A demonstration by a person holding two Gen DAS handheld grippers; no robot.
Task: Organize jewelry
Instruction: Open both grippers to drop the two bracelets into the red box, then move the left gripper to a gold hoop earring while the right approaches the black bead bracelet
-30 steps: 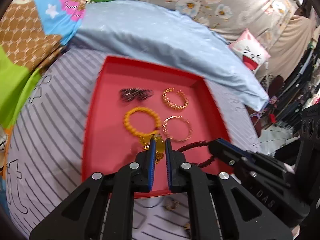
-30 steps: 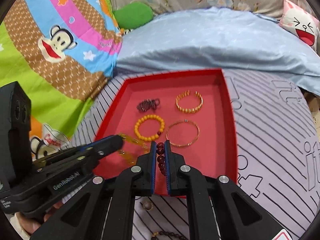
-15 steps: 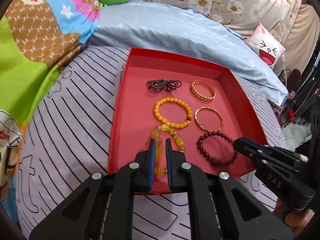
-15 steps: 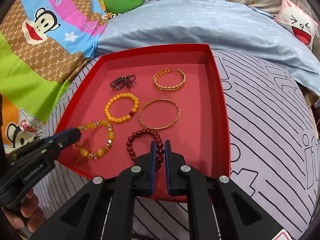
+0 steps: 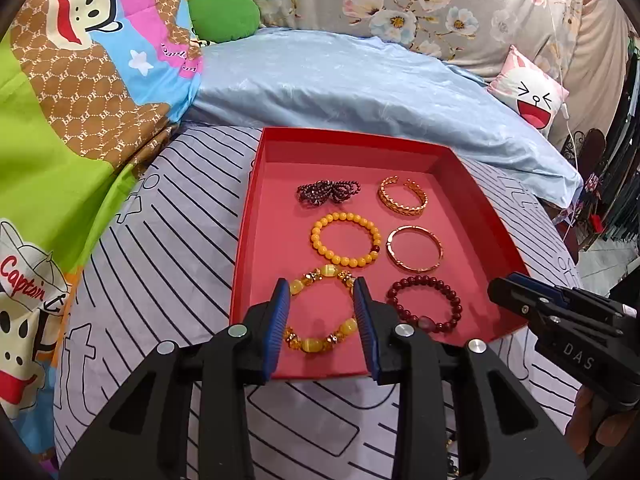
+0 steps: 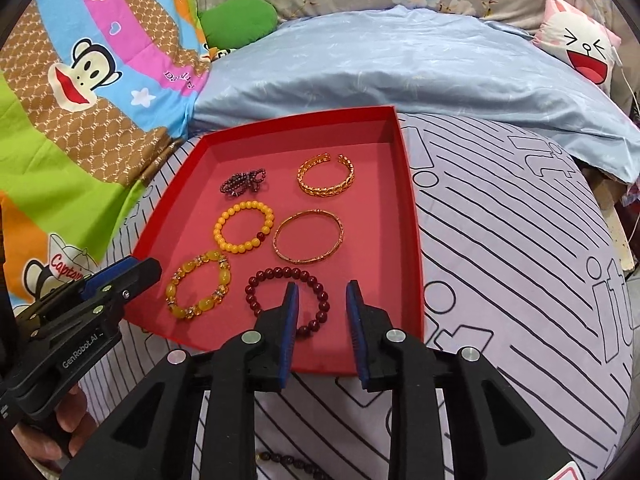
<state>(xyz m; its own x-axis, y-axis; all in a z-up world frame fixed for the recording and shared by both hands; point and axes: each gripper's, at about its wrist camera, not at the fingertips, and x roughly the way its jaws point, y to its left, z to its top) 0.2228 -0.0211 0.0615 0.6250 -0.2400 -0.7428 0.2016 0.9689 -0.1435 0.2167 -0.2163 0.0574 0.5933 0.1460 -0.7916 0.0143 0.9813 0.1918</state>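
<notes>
A red tray lies on the striped bedsheet and holds several bracelets in two columns. My left gripper is open above the amber bead bracelet, which lies loose at the tray's near left. My right gripper is open above the dark red bead bracelet at the near right. Farther back lie an orange bead bracelet, a thin gold bangle, a gold cuff and a dark bead cluster.
More dark beads lie on the sheet below my right gripper. A blue quilt rises behind the tray. A cartoon blanket lies to the left, and a pink pillow at the far right.
Both grippers opened and let go of their bracelets, which now lie in the tray's near row. Both grippers drew back and up from the tray.
</notes>
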